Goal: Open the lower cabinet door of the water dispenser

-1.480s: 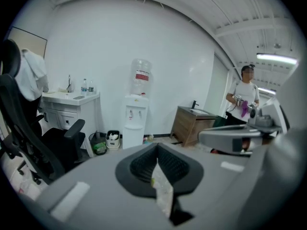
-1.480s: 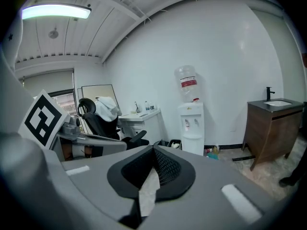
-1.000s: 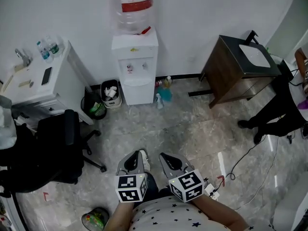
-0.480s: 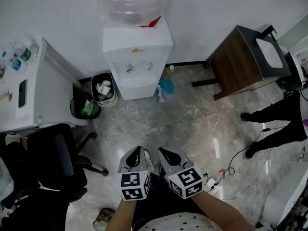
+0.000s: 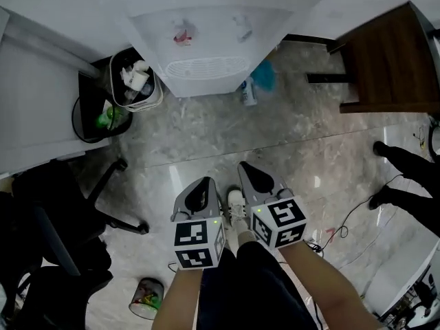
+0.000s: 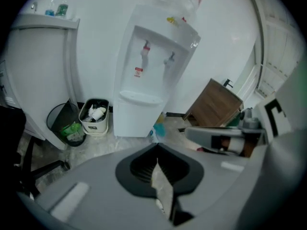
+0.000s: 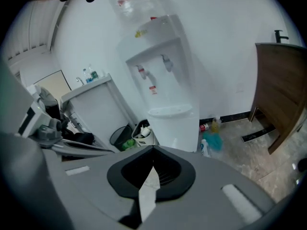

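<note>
The white water dispenser [image 5: 206, 33] stands against the wall at the top of the head view; only its taps and drip tray [image 5: 206, 67] show there. Its lower cabinet front [image 6: 132, 121] shows in the left gripper view, and again as the lower cabinet front [image 7: 180, 133] in the right gripper view. It looks closed. My left gripper [image 5: 201, 188] and right gripper [image 5: 249, 170] hang side by side over the floor, well short of the dispenser. Both point toward it. Each is shut with nothing between its jaws.
A white waste bin [image 5: 134, 81] and a black bin [image 5: 96, 115] stand left of the dispenser, beside a white counter [image 5: 41, 102]. Spray bottles [image 5: 249, 91] stand at its right. A black office chair [image 5: 55, 239] is at left, a wooden cabinet [image 5: 392, 53] and another person's legs [image 5: 405, 177] at right.
The dispenser has grown much larger and slid to the top of the head view. Both grippers have moved forward and down toward it, still shut.
</note>
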`<action>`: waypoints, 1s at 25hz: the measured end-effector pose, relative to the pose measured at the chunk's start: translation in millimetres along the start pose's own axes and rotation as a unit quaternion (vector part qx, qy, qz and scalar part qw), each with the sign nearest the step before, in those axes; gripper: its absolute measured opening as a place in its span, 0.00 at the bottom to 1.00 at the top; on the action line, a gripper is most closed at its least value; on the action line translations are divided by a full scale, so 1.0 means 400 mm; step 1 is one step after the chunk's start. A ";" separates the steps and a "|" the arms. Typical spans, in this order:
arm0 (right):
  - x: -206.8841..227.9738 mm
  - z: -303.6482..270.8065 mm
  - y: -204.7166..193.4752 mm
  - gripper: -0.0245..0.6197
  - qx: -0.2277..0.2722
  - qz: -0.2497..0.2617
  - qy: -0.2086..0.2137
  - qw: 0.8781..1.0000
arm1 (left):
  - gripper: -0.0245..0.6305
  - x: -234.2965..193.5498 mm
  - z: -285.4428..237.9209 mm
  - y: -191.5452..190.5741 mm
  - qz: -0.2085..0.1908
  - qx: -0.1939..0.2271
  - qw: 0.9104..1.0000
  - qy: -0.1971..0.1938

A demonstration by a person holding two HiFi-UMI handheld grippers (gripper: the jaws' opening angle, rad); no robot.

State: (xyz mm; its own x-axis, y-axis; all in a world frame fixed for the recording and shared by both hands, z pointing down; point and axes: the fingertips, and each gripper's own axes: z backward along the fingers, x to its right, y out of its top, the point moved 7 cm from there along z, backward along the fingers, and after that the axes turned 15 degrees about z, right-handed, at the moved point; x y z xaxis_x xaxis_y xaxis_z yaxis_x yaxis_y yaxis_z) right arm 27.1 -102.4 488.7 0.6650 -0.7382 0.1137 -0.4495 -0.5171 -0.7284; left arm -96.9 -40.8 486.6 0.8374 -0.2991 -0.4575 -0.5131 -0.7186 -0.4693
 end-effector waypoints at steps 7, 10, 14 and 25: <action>0.266 -0.362 -0.074 0.33 -0.019 0.052 -0.021 0.998 | 0.05 -0.058 -0.245 -0.028 0.000 -0.010 1.000 -0.006; 0.367 -0.486 -0.053 0.45 -0.032 0.118 -0.020 0.992 | 0.05 -0.079 -0.314 -0.018 -0.007 -0.012 1.000 -0.013; 0.472 -0.574 -0.010 0.51 -0.027 0.120 -0.038 0.992 | 0.05 -0.106 -0.355 -0.005 0.005 -0.012 1.000 -0.008; 0.482 -0.608 0.036 0.51 0.005 0.124 -0.030 0.992 | 0.05 -0.101 -0.381 -0.030 0.012 -0.024 1.000 -0.012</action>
State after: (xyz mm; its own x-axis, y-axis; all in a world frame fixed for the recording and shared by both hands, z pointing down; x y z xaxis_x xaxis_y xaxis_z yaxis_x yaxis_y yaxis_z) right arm 3.8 -357.5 664.3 0.5686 -0.8152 -0.1102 -0.5982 -0.3179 -0.7356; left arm -95.8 -115.8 625.8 0.8193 -0.3024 -0.4871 -0.5238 -0.7402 -0.4216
